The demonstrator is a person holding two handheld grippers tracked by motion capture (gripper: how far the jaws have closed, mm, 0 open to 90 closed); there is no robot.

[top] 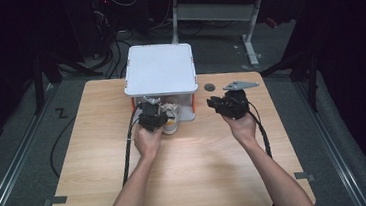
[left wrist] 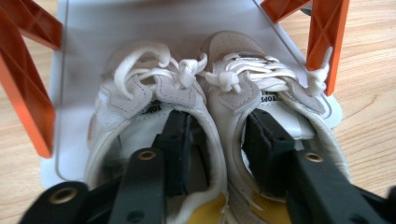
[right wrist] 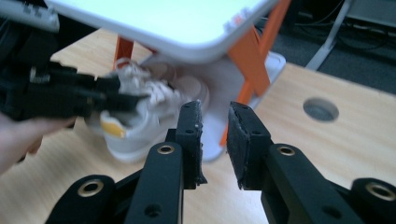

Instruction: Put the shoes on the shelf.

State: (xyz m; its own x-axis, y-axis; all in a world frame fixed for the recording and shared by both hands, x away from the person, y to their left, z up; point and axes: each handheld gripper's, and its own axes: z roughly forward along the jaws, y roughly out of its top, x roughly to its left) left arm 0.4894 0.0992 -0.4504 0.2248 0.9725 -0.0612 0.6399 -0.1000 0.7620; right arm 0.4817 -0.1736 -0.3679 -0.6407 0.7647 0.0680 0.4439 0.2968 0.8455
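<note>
One wooden table (top: 187,173), one white two-level rack (top: 159,69) on orange legs, two white sneakers (left wrist: 187,116) side by side on its lower shelf, left gripper (left wrist: 219,140) partly spread, one jaw inside each sneaker, right gripper (right wrist: 215,135) narrow, empty, beside the rack.

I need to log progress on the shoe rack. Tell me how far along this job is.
Mostly done, it seems: the pair of white shoes sits side by side on the lower shelf of the small white rack, heels sticking out at the front. In hand: the left hand-held gripper has one jaw inside each shoe, not clamping. The right hand-held gripper is empty, away from the rack. Left: withdraw the left one.
</note>
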